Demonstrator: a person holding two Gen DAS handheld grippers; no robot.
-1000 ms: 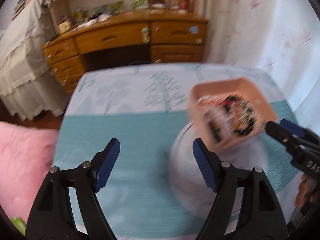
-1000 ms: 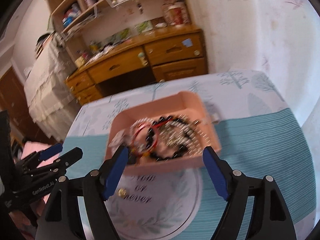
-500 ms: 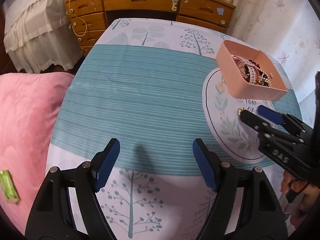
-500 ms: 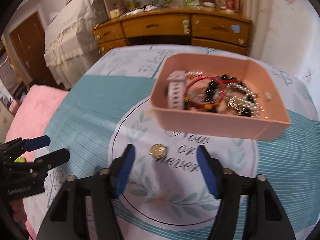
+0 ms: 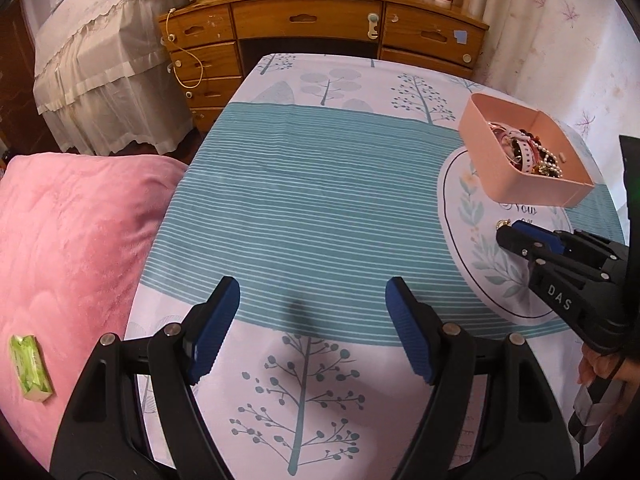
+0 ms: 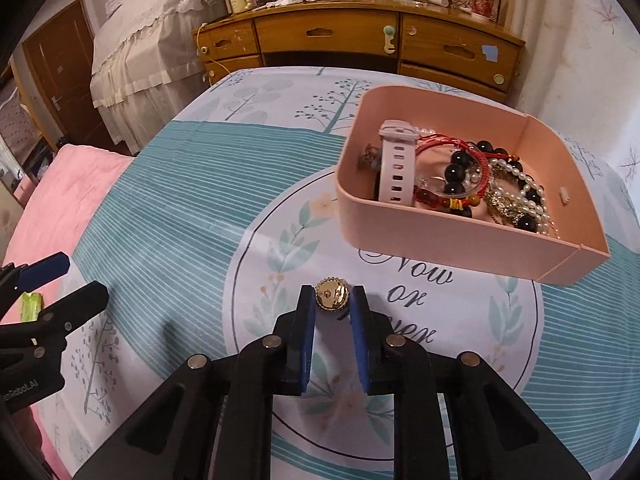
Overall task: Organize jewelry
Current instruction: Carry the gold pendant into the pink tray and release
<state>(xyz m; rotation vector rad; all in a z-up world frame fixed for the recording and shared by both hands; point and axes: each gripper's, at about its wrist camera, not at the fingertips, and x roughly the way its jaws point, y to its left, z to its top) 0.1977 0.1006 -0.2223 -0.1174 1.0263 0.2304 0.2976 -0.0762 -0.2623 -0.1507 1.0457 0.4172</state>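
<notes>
Gold charm [image 6: 333, 294]: it lies on the bench cloth [image 5: 320, 208], on the round printed patch just short of the pink box [image 6: 460, 248], and it now sits right at the tips of my right gripper [image 6: 331, 300].
Change, right side: half a second back I had these fingers spread wide with the charm well ahead of them; now I have them drawn in to a narrow gap, one tip on each side of the charm. Whether the pads touch it I cannot tell; nothing is lifted.
Change, left side: none to speak of. My left gripper [image 5: 312, 300] hangs wide open over the teal stripes, well apart from the box, holding nothing.
Box: it stands on the bench beyond the charm, apart from it, and holds a pale watch [image 6: 394, 160], a red cord bangle, dark beads and pearls in one tangle.
Meaning for the task: I judge the charm to be the one loose piece on the cloth, so this is the closing squeeze before I carry it to the box.
Risk: the charm is small, flat and shiny. I think it could skid or flip out if my fingers close off-centre.
</notes>
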